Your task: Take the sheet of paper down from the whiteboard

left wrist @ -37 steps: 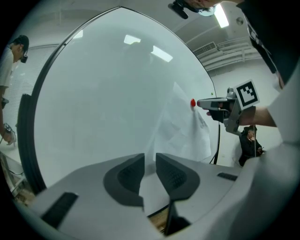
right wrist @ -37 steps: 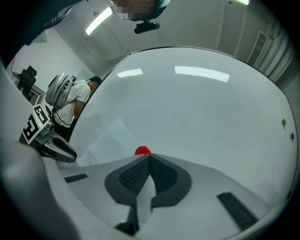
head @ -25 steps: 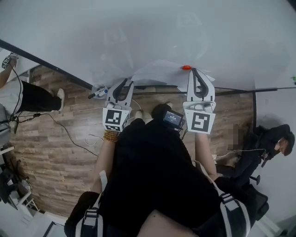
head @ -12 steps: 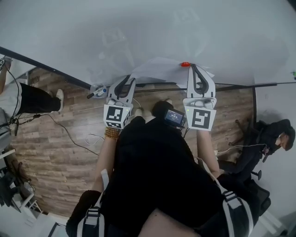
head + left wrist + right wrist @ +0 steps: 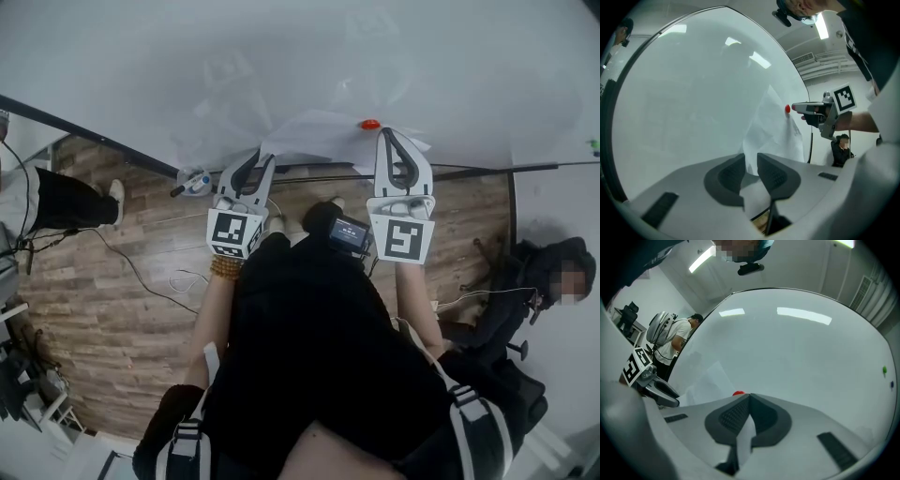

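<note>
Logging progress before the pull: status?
Left gripper open around corner of white paper sheet. Right gripper shut beside round red magnet. Magnet pins sheet to whiteboard.

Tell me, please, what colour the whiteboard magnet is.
The magnet is red; clearest in the left gripper view.

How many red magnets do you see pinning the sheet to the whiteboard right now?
1. The red magnet sits on the sheet of paper, just beside the right claw tip. Another could be hidden behind that claw.
</note>
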`<move>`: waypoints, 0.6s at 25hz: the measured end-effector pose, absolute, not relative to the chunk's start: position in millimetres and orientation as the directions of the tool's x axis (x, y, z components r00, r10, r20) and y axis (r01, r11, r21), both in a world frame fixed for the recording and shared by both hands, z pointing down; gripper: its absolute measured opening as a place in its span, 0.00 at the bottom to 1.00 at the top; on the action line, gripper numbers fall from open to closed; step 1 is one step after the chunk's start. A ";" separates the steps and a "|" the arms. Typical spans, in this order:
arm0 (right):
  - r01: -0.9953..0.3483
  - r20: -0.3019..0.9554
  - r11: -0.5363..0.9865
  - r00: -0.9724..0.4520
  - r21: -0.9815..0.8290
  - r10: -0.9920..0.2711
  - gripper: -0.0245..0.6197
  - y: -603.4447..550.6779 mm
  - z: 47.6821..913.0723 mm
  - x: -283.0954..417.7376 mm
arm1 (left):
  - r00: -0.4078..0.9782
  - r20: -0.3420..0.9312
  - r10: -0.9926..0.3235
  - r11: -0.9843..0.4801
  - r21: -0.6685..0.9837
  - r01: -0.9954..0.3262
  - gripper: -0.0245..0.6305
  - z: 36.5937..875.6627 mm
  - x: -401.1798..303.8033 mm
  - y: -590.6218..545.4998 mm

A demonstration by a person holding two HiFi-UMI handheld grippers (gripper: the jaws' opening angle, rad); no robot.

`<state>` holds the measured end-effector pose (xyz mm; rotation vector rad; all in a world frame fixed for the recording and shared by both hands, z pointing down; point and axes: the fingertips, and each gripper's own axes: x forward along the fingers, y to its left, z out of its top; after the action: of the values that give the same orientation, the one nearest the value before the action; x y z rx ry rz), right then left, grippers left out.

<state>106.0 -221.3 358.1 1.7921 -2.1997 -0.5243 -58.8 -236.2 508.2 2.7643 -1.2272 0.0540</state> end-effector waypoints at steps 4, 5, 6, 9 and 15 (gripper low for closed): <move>-0.887 -0.036 0.178 -0.213 0.427 -0.976 0.04 -222.1 356.1 104.3 | 0.689 0.067 -0.722 -0.683 0.091 -0.725 0.17 504.8 -53.4 -235.9; -0.888 -0.038 0.178 -0.214 0.425 -0.976 0.04 -221.6 356.0 102.9 | 0.690 0.070 -0.720 -0.684 0.091 -0.724 0.17 505.8 -53.2 -236.4; -0.888 -0.039 0.179 -0.215 0.423 -0.976 0.04 -221.1 356.3 101.6 | 0.690 0.073 -0.720 -0.684 0.093 -0.723 0.17 507.4 -53.4 -237.2; -0.889 -0.031 0.181 -0.214 0.421 -0.976 0.04 -219.8 358.5 101.3 | 0.686 0.077 -0.724 -0.676 0.120 -0.727 0.17 514.2 -54.9 -241.8; -0.889 -0.033 0.177 -0.210 0.422 -0.977 0.04 -220.4 359.2 104.1 | 0.679 0.071 -0.730 -0.666 0.145 -0.731 0.14 517.8 -58.0 -243.8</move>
<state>104.1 -220.4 359.2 1.7976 -2.2089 -0.5201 -58.0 -243.8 517.8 2.7287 -1.1968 0.0095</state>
